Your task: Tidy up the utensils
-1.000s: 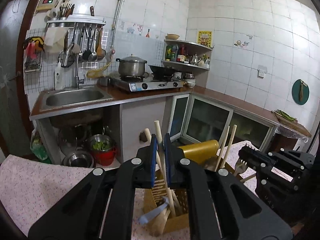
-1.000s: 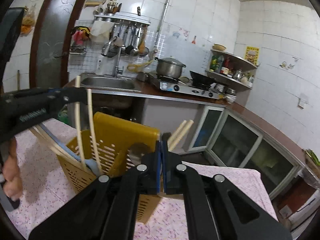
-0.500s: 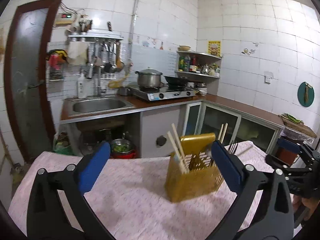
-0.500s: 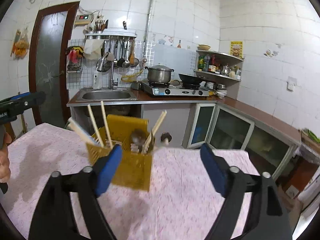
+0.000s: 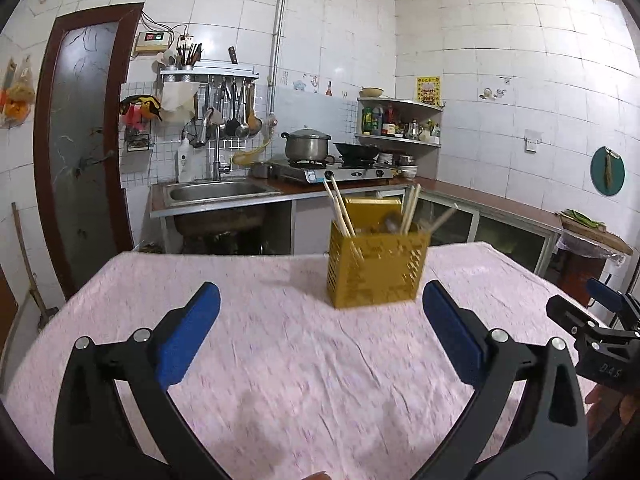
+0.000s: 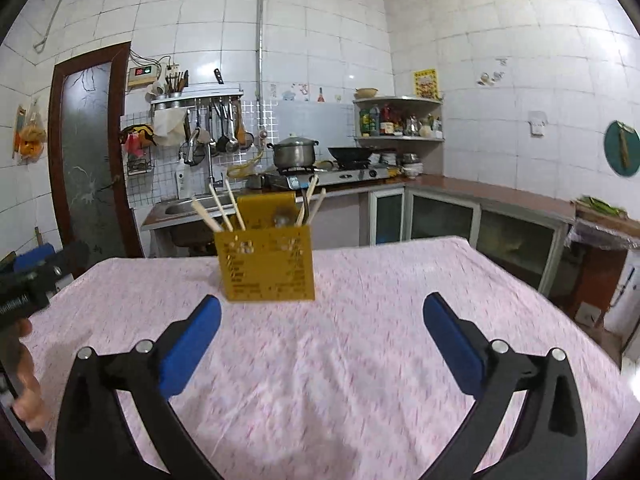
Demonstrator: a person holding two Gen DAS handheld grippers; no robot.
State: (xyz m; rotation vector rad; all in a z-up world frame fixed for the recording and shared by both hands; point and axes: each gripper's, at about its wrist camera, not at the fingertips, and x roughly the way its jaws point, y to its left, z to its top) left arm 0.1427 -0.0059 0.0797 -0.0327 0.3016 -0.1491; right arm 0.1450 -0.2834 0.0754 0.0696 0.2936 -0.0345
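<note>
Holder point(image 5: 378, 270) upright on tablecloth point(image 5: 280, 360), chopsticks point(image 5: 340, 212) and spoon standing inside, so sorting looks done. Left gripper point(image 5: 320, 300) wide, empty, well short of holder. Right gripper point(image 6: 320, 312) jaws just opened wide, nothing between, likewise clear of holder.

White glazed tiles cover the kitchen walls point(image 5: 460, 40). A stainless sink point(image 5: 218, 192) is set in a brown counter. Left of the sink stands a dark-framed door point(image 5: 86, 140); above it hangs a rack of ladles point(image 5: 230, 108). Right of the sink a gas stove point(image 5: 332, 170) carries a steel pot point(image 5: 306, 146) and a wok. Beyond the stove, corner shelves point(image 5: 400, 120) hold bottles. In front of the sink stands a table under a pink cloth point(image 5: 320, 380).
</note>
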